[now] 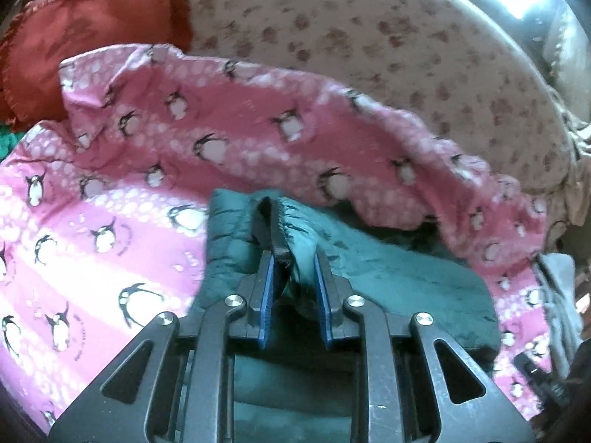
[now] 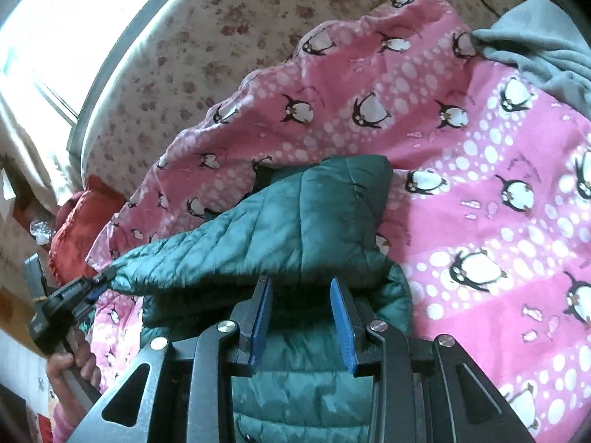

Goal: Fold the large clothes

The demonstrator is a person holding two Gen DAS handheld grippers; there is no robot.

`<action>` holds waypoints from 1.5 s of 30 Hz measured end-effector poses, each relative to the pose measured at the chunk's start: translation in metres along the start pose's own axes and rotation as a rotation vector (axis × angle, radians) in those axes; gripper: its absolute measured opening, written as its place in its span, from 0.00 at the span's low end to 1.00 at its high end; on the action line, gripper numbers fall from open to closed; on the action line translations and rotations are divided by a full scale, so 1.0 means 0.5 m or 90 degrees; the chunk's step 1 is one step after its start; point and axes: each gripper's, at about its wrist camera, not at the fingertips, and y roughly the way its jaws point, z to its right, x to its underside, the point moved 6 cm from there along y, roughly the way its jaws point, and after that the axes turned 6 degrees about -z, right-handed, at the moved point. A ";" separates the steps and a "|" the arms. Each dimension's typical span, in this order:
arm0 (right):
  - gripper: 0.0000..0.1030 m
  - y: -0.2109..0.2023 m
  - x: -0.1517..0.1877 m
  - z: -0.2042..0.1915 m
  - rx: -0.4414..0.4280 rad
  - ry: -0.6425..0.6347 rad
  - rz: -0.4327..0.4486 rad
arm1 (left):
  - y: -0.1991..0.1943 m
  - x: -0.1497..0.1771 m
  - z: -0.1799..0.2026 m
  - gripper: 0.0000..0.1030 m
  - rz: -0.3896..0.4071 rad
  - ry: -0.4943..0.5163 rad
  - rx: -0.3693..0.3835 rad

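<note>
A teal quilted puffer jacket (image 2: 280, 229) lies bunched on a pink penguin-print blanket (image 2: 498, 192). My left gripper (image 1: 295, 262) is shut on the jacket's zipper edge (image 1: 280, 229), with teal fabric pinched between the blue pads. In the right wrist view the left gripper (image 2: 92, 288) holds the jacket's far left corner. My right gripper (image 2: 301, 284) has its pads apart, pressed against a folded layer of the jacket; the fold sits over the fingertips, so I cannot tell if fabric is held.
The blanket (image 1: 92, 229) covers a bed with a floral sheet (image 1: 369, 37). A red cushion (image 1: 85, 29) lies at the far left. A grey garment (image 2: 546, 44) lies at the blanket's far right. A bright window (image 2: 55, 18) is beyond the bed.
</note>
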 end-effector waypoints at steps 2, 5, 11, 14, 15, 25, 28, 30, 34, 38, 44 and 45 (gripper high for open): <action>0.30 0.014 -0.013 -0.017 0.005 -0.011 0.003 | 0.028 0.012 -0.021 0.18 -0.018 -0.006 -0.012; 0.30 0.043 -0.032 -0.043 0.005 -0.028 0.002 | 0.065 0.037 -0.038 0.18 -0.045 -0.012 -0.026; 0.30 0.161 -0.025 -0.050 0.048 -0.045 -0.070 | 0.091 0.059 -0.050 0.19 -0.068 -0.012 -0.021; 0.30 0.206 0.008 -0.037 0.059 -0.059 -0.108 | 0.079 0.053 -0.052 0.27 -0.068 -0.005 -0.028; 0.30 0.206 0.012 -0.038 0.060 -0.065 -0.108 | 0.067 0.050 -0.053 0.33 -0.060 0.003 -0.043; 0.30 0.122 -0.032 -0.111 0.053 -0.104 -0.039 | 0.006 0.007 -0.036 0.57 0.009 0.008 -0.060; 0.40 0.145 -0.041 -0.150 0.069 -0.133 -0.029 | 0.028 0.003 -0.024 0.63 0.021 -0.001 -0.060; 0.40 0.175 -0.041 -0.175 0.077 -0.153 -0.032 | 0.056 0.007 -0.015 0.63 0.003 0.009 -0.069; 0.40 0.245 -0.034 -0.202 0.094 -0.179 -0.054 | 0.135 0.022 -0.022 0.63 -0.052 0.026 -0.105; 0.40 0.295 -0.028 -0.207 0.131 -0.209 -0.054 | 0.163 0.029 -0.028 0.68 -0.043 0.044 -0.109; 0.40 0.340 -0.011 -0.178 0.149 -0.213 -0.068 | 0.189 0.037 -0.035 0.80 -0.043 0.061 -0.116; 0.40 0.342 -0.010 -0.176 0.148 -0.210 -0.068 | 0.191 0.037 -0.034 0.80 -0.043 0.062 -0.117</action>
